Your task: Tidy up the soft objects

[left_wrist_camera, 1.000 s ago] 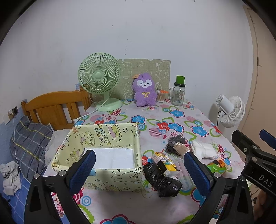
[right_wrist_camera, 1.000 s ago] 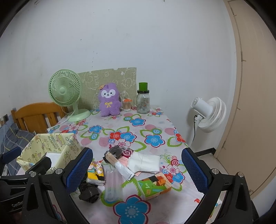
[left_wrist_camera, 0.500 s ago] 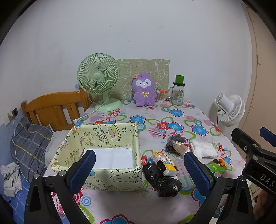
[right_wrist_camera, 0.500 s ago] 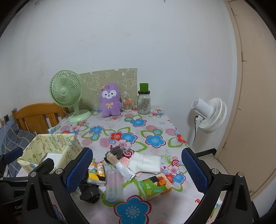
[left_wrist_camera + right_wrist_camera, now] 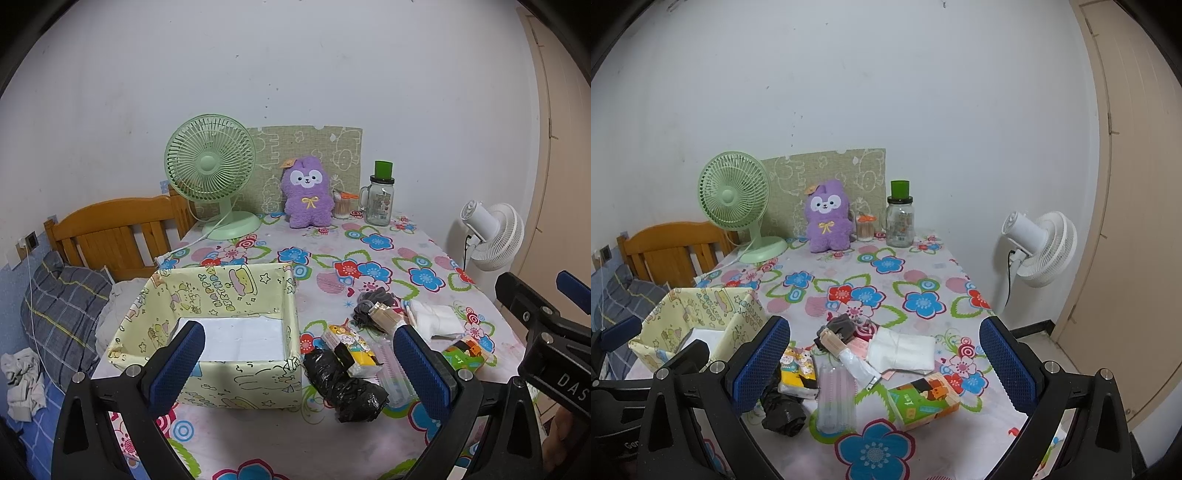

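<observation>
A yellow cartoon-print fabric box [image 5: 236,295] [image 5: 701,310] stands open on the flowered table, left of a heap of small soft items: a black crumpled bag [image 5: 343,384] [image 5: 783,406], a yellow tissue pack [image 5: 351,347] [image 5: 798,369], a clear pink-striped pack [image 5: 836,395], a white folded pad [image 5: 436,317] [image 5: 901,350], a grey cloth [image 5: 373,302] [image 5: 842,325] and a green tissue pack [image 5: 923,400] [image 5: 465,354]. My left gripper [image 5: 295,365] hovers open before the box and heap. My right gripper [image 5: 884,363] is open above the heap, holding nothing.
At the table's back stand a green desk fan [image 5: 214,177], a purple plush [image 5: 306,195] [image 5: 827,218], a glass jar with green lid [image 5: 378,199] and a patterned board [image 5: 314,155]. A wooden headboard [image 5: 110,229] and bedding lie left. A white floor fan [image 5: 1038,247] stands right.
Both grippers drifted slightly; the scene sits a little lower in the right wrist view. Nothing on the table has moved and both grippers stay open.
</observation>
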`<action>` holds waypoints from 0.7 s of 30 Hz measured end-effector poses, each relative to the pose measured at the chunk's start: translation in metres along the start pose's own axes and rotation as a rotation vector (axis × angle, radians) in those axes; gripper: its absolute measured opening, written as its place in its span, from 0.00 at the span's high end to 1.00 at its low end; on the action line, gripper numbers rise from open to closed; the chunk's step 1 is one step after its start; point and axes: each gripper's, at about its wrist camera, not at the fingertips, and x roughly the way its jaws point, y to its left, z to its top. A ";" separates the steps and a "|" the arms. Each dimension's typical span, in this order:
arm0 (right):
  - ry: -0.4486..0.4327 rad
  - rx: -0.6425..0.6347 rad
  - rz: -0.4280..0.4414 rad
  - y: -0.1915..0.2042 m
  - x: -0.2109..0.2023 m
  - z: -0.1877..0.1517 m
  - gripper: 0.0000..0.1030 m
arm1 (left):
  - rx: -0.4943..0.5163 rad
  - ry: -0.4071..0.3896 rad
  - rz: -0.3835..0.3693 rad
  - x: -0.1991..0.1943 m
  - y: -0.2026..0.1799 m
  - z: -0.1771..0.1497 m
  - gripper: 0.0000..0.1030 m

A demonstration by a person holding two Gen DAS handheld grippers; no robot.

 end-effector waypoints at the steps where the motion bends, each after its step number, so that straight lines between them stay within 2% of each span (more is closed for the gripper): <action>1: -0.002 0.001 0.001 -0.001 -0.001 0.000 0.00 | -0.001 -0.001 0.000 0.000 0.000 0.000 0.00; 21: 0.005 0.009 0.007 -0.002 0.000 -0.002 0.00 | 0.003 0.002 -0.018 0.003 -0.005 0.000 0.00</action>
